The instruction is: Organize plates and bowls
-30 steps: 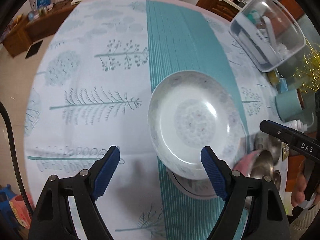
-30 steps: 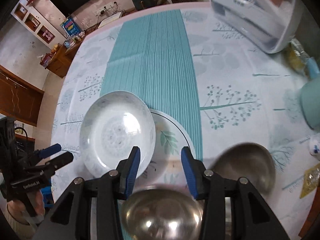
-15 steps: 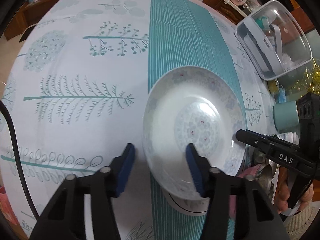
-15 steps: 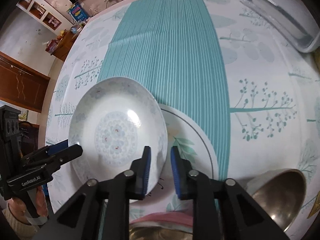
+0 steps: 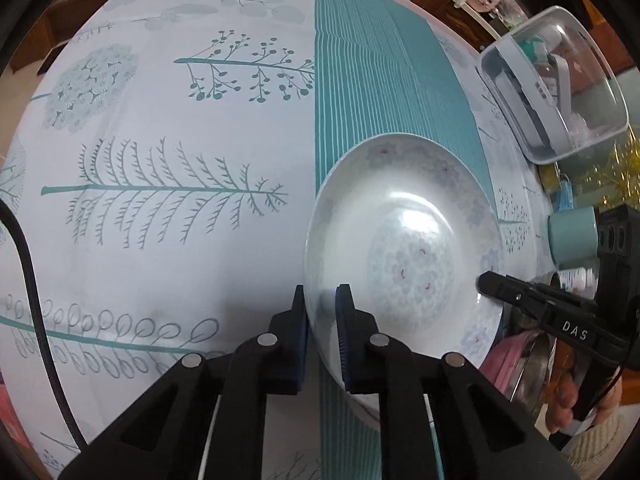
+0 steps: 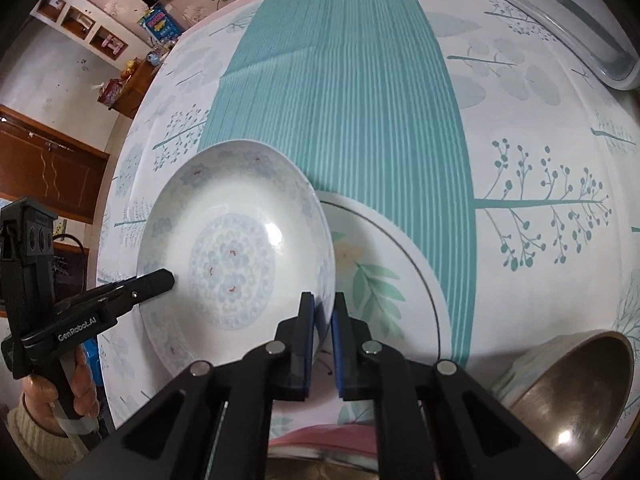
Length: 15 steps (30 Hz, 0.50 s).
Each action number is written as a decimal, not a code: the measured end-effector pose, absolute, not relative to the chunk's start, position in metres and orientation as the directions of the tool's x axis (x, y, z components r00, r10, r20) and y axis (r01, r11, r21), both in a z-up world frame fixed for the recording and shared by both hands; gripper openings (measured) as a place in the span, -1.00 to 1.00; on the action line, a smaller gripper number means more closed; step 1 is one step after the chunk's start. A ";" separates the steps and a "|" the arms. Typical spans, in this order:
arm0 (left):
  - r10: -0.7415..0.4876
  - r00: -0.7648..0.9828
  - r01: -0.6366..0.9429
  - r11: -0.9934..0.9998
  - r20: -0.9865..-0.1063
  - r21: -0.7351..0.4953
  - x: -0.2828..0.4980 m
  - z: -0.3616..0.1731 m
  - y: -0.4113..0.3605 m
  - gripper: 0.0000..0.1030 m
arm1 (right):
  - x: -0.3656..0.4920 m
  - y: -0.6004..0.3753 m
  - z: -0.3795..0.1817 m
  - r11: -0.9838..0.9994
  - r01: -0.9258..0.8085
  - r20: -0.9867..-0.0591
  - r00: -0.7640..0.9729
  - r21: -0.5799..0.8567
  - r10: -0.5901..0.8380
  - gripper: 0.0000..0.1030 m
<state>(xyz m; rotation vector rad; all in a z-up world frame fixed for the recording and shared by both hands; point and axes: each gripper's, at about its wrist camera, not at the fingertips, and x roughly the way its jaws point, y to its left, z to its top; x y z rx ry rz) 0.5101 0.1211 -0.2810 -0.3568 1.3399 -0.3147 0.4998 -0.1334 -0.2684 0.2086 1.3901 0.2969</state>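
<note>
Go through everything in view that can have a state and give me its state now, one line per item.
Patterned deep plate: upright, empty, gripped at opposite rims, overlapping the leaf plate.
Leaf plate: flat on the tablecloth, partly covered.
Left tool: shut on the deep plate's rim.
Right tool: shut on the deep plate's rim.
Steel bowl: upright, empty.
Clear storage box: lid on.

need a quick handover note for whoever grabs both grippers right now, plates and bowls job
Left gripper: shut on the near-left rim of the white floral bowl.
Right gripper: shut on the same bowl's opposite rim.
The bowl overlaps the leaf-print plate on the tablecloth; a steel bowl sits to the right.
Done: two-handed grip.
Left: probably lift the bowl, then sort the plate and steel bowl.
</note>
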 end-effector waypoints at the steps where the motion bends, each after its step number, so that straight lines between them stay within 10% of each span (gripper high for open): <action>1: -0.422 0.199 0.021 0.904 -0.884 -0.427 0.508 -0.280 0.122 -0.79 | 0.499 -0.132 -0.268 0.944 -0.088 -0.933 0.150 0.318 0.328 -0.85; 15: -0.467 0.216 0.003 0.878 -0.857 -0.478 0.456 -0.252 0.166 -0.79 | 0.475 -0.101 -0.243 0.918 -0.176 -0.912 0.151 0.355 0.381 -0.85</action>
